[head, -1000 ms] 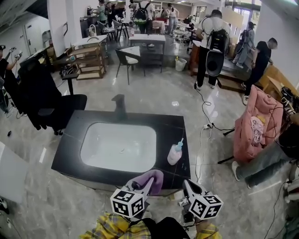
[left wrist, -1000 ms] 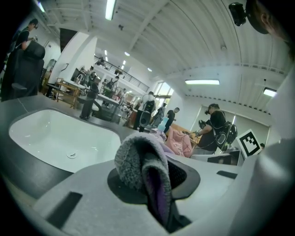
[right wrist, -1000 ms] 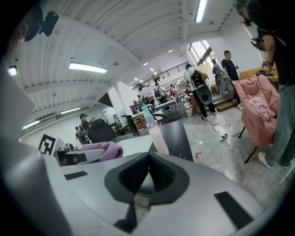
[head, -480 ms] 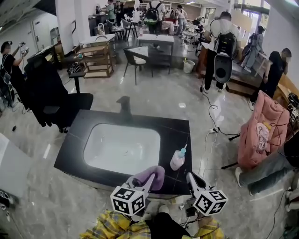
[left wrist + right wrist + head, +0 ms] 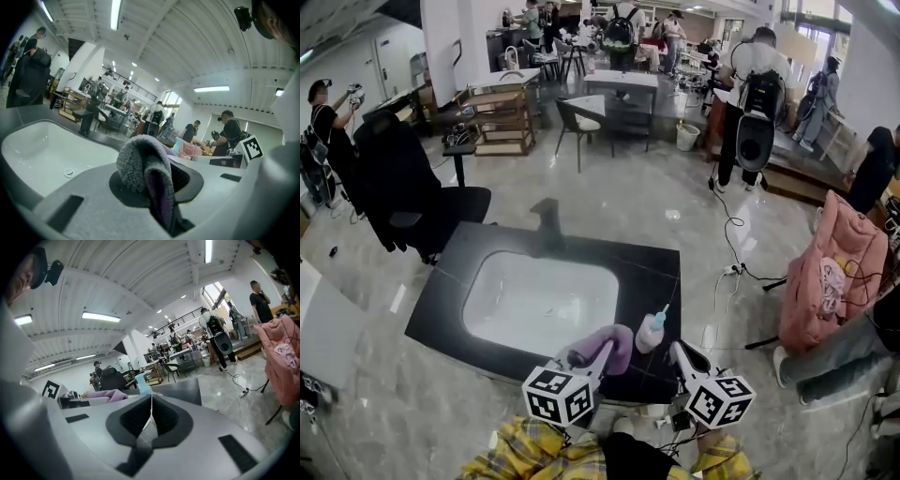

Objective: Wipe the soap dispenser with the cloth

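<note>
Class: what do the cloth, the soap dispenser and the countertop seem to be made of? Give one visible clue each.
Cloth: likely microfibre; fuzzy grey and purple pile.
Soap dispenser: probably plastic; pale smooth body, blue pump.
Countertop: perhaps polished stone or tile; dark, smooth, thin seams.

A white sink point(image 5: 534, 300) sits mid-frame, a black chair point(image 5: 398, 183) at left, a pink jacket point(image 5: 830, 281) at right.

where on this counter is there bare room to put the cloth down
Bare black counter left of the basin, and the right strip behind the soap dispenser. Crowded at the front right corner: dispenser, the cloth in the left tongs, and the shut right tongs.
</note>
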A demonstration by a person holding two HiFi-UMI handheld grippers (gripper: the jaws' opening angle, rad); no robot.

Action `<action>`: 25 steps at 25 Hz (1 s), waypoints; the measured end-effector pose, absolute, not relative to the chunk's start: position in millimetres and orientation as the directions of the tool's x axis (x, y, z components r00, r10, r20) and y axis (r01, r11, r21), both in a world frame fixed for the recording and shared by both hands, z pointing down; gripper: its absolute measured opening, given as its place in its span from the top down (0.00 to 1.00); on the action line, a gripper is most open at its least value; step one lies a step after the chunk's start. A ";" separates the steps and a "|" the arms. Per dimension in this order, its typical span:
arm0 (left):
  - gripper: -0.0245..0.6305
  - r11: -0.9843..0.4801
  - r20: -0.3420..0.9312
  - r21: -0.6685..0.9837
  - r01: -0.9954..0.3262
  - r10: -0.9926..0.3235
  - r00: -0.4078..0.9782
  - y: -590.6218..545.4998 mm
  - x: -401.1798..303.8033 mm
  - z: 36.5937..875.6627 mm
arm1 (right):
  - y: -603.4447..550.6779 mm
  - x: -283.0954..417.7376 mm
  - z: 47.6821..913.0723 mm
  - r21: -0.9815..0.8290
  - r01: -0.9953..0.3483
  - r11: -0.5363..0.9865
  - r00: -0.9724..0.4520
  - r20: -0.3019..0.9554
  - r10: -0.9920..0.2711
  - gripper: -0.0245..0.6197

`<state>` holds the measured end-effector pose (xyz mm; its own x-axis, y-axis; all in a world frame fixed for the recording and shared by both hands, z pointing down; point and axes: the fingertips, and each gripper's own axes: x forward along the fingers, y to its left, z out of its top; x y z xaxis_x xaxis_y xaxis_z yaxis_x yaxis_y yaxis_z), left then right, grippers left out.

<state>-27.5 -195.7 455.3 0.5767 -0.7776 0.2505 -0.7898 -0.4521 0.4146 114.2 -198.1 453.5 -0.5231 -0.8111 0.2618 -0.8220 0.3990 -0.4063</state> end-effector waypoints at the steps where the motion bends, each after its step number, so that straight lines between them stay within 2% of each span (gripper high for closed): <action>1: 0.87 -0.450 0.249 0.415 -0.791 -0.780 0.574 -199.1 -25.6 455.5 | -201.3 115.1 453.5 -0.405 -0.820 0.405 -0.527 0.260 -0.809 0.95; 25: 0.87 -0.451 0.198 0.470 -0.758 -0.783 0.589 -247.2 0.3 441.7 | -248.7 112.4 453.6 -0.392 -0.786 0.478 -0.590 0.246 -0.769 0.95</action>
